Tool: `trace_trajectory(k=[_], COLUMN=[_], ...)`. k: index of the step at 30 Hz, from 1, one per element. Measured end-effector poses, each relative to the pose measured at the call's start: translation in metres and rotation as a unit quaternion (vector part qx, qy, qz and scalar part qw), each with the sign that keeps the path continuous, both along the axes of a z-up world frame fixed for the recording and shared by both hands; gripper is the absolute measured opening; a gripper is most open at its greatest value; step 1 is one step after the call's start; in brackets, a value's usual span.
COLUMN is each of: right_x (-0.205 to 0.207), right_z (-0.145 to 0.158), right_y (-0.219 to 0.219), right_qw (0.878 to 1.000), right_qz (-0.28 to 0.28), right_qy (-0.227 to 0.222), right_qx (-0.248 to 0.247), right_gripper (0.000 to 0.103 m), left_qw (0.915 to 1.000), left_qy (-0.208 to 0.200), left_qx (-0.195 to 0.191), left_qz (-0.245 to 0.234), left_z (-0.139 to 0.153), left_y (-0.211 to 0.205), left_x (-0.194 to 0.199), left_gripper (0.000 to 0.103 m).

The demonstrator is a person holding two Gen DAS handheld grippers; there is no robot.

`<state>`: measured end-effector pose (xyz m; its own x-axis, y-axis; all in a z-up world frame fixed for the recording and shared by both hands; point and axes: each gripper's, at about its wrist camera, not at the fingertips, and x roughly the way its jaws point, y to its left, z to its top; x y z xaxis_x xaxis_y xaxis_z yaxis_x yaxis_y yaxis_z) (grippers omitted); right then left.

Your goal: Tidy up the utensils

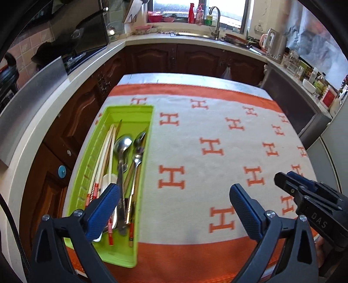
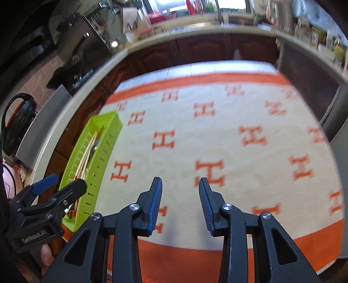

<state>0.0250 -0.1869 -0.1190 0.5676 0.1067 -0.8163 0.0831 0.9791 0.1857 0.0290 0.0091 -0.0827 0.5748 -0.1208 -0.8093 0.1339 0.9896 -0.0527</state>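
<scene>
A lime green utensil tray lies along the left edge of the table. In it are two steel spoons, pale chopsticks and other cutlery with red-striped handles. My left gripper hangs wide open over the tray's near end and the cloth beside it, nothing between its fingers. The right gripper shows at the right of the left wrist view. In the right wrist view my right gripper is partly open and empty above bare cloth, with the tray to its left and the left gripper beside it.
The table wears a cream cloth with orange H marks and an orange border. Dark wooden cabinets and a pale counter wrap around behind it, with a sink tap and bottles at the window. A steel appliance stands to the right.
</scene>
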Motion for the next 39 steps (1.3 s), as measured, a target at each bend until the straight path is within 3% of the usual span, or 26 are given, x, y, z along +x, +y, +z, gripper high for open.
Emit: trace_trajectory(k=[2, 7, 9, 12, 15, 23, 39], right_x=[-0.008, -0.028, -0.035, -0.043, -0.051, -0.067, -0.059], right_z=[0.023, 0.075, 0.092, 0.111, 0.124, 0.136, 0.127], right_y=[-0.007, -0.012, -0.015, -0.021, -0.020, -0.016, -0.012], right_qw=[0.999, 0.995, 0.995, 0.996, 0.994, 0.992, 0.994], right_qz=[-0.001, -0.002, 0.001, -0.008, -0.018, -0.029, -0.028], right_qy=[-0.026, -0.075, -0.084, -0.084, -0.100, -0.113, -0.096], right_qx=[-0.023, -0.066, -0.060, -0.014, -0.031, -0.040, -0.048], right_gripper=[0.040, 0.065, 0.066, 0.066, 0.067, 0.067, 0.067], left_qw=[0.9999, 0.9993, 0.9985, 0.9971, 0.9966, 0.9956, 0.9970], left_qy=[-0.008, -0.033, -0.051, -0.071, -0.080, -0.089, -0.069], left_qx=[-0.006, -0.013, -0.014, -0.014, -0.009, 0.013, 0.017], left_qz=[0.000, 0.008, 0.015, 0.021, 0.016, 0.027, 0.030], left_z=[0.013, 0.048, 0.062, 0.078, 0.087, 0.093, 0.084], left_y=[-0.010, -0.026, -0.029, -0.032, -0.036, -0.036, -0.034], left_x=[-0.001, -0.005, -0.011, -0.020, -0.027, -0.036, -0.031], left_gripper=[0.100, 0.101, 0.102, 0.102, 0.102, 0.102, 0.102])
